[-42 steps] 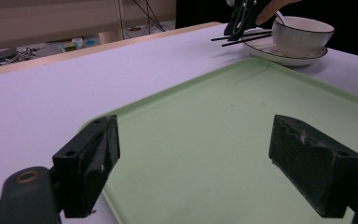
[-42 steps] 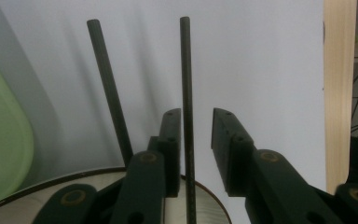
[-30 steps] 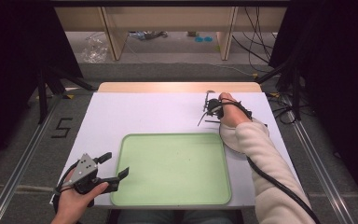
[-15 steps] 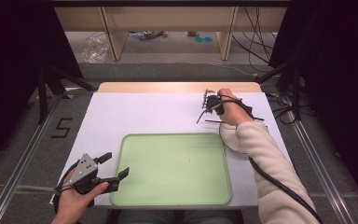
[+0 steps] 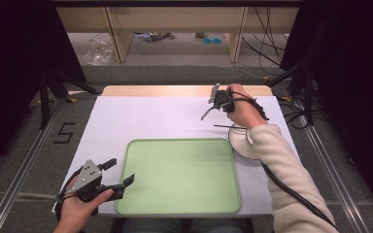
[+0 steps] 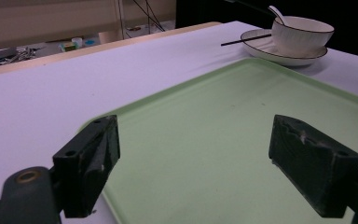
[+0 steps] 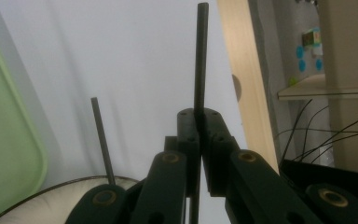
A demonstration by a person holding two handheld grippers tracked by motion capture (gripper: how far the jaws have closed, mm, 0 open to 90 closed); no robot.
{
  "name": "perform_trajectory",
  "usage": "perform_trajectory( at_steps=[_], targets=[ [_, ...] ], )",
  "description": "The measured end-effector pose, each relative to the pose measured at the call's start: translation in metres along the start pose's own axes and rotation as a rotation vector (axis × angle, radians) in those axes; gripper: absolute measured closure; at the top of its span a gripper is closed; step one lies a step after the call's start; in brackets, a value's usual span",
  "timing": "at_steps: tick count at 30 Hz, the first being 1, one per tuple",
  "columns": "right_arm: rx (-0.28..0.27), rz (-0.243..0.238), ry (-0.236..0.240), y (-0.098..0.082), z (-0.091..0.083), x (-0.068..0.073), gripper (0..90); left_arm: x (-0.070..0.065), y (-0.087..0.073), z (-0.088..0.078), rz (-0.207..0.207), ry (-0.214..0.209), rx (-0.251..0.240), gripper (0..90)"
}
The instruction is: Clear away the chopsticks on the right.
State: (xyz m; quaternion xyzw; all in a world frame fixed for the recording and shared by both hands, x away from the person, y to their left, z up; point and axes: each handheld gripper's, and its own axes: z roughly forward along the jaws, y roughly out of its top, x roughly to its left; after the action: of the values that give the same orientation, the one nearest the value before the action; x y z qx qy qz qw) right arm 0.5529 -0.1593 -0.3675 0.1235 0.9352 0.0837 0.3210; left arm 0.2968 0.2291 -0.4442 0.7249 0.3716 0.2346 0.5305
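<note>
My right gripper (image 5: 217, 99) hovers over the far right of the white table, shut on a black chopstick (image 5: 209, 114) that slants down to the left. Along its jaws, my right gripper (image 7: 199, 114) clamps that chopstick (image 7: 200, 56) mid-length. A second chopstick (image 5: 223, 126) (image 7: 101, 135) rests across a white plate (image 5: 238, 141) (image 7: 65, 196). On the plate (image 6: 261, 46) stands a white bowl (image 6: 303, 35) with a spoon (image 6: 276, 11). My left gripper (image 5: 120, 171) (image 6: 209, 158) is open and empty over the front left corner of the green tray (image 5: 179, 174) (image 6: 223, 112).
The person's right sleeve (image 5: 291, 179) crosses the plate and the table's right front. A wooden strip (image 5: 175, 91) borders the table's far edge. Metal rails (image 5: 24, 160) run along both sides, and cables (image 5: 296, 114) lie on the floor at the right.
My right gripper has shifted slightly toward the far edge with the chopstick held in it. The left gripper has stayed where it was.
</note>
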Motion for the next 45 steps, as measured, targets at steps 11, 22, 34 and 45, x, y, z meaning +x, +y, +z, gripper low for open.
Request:
perform_trajectory(
  at_steps=[11, 22, 34, 45],
  targets=[
    [-0.096, 0.086, -0.027, -0.001, -0.024, -0.003, 88.0, 0.000, 0.000, 0.000, 0.000, 0.000, 0.000, 16.2],
    [-0.231, 0.185, -0.050, -0.003, -0.039, -0.010, 88.0, 0.001, 0.000, 0.000, 0.009, 0.004, -0.004, 16.2],
    [-0.418, 0.414, -0.048, -0.011, -0.061, -0.020, 88.0, 0.000, 0.000, 0.000, 0.000, 0.001, 0.001, 16.2],
    [-0.500, 0.618, -0.034, -0.021, -0.075, -0.022, 88.0, 0.000, 0.000, 0.000, 0.001, 0.001, 0.002, 16.2]
  ],
)
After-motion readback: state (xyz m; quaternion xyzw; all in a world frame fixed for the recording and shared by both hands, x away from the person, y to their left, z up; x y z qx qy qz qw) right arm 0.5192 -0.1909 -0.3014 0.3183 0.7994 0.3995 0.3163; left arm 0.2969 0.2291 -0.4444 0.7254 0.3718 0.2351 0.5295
